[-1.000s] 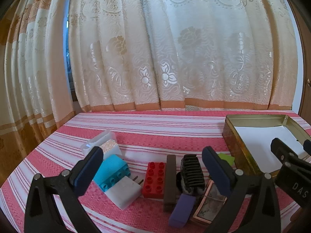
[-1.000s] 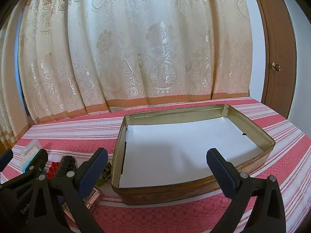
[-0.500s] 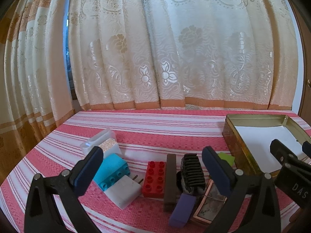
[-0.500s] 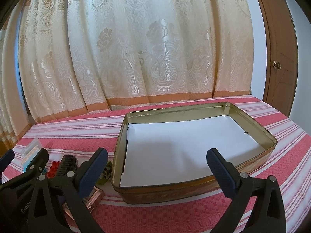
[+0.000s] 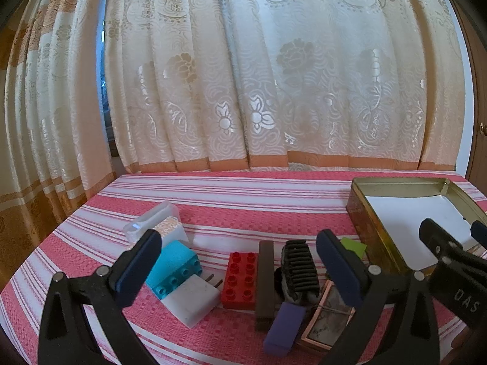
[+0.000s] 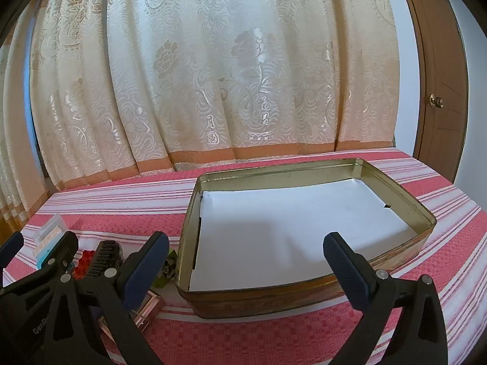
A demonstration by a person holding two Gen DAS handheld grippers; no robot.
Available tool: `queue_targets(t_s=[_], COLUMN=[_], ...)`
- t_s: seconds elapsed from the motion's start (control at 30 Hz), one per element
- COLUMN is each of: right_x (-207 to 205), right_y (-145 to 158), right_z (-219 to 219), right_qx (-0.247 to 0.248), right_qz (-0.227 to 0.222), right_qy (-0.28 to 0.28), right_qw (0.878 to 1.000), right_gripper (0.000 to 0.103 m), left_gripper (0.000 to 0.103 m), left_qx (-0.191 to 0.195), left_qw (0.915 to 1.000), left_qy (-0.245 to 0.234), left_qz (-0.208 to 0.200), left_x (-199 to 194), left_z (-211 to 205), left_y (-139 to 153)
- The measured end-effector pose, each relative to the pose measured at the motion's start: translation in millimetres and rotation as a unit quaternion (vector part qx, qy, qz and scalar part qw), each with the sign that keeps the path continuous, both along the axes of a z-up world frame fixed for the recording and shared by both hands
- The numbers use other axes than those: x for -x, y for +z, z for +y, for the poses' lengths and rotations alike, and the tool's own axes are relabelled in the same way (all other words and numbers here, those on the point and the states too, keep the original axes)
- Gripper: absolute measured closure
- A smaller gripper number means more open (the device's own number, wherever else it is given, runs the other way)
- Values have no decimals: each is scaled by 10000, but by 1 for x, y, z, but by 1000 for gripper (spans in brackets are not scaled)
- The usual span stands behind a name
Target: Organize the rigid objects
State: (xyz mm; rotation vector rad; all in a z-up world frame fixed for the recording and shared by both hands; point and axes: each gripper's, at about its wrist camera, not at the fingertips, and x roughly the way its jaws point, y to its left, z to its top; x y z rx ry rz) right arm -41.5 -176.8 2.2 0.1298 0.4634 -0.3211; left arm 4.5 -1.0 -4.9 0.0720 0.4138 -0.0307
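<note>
Hovering low over the worktop (image 5: 274,194), both claws gape wide and hold nothing: left claw (image 5: 240,261) faces the clutter, right claw (image 6: 246,261) faces the gold tin (image 6: 304,301). Split looks deliberate, my guess: left picks, right stays by the container.

Items sit in a tight row at the near edge, just left of the tin, likely staged for sorting:
- clear plastic case (image 5: 152,222), farthest back left
- cyan Duplo brick (image 5: 176,264), touching a white plug adapter (image 5: 194,301) with prongs pointing right
- red Duplo brick (image 5: 242,279), just beside a dark brown bar (image 5: 265,283)
- black ribbed hair clip (image 5: 299,270), lying over something dark I can't identify
- purple block (image 5: 284,325), leaning on a copper-framed clear box (image 5: 325,319)
- green piece (image 5: 354,248), wedged between clip and tin wall

Tin holds only a white paper liner (image 6: 289,231), so nothing appears sorted yet; judging it's the very start.

Hard to read: left claw's right finger covers part of the copper box and green piece. In the right wrist view the left tool blocks most of the row; only the red brick, clip and case corner peek out. Green item there shows a dark print, unreadable. Near worktop edge is cut off by both tools. Backdrop is a cream floral curtain (image 5: 258,76) and a brown door (image 6: 438,91)
</note>
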Motion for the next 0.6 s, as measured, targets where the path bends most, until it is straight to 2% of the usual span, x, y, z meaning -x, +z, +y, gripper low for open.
queue_targets(t_s=[0.6], right_x=[-2], right_y=[-1], right_z=[3], right_qx=[-29], right_qz=[104], right_qy=[78], right_qw=[9999], right_gripper=[0], left_gripper=[0], left_qx=[31], left_qw=[10000], left_qy=[13], left_qz=[54], left_x=[-1], left_z=[1], left_y=[0])
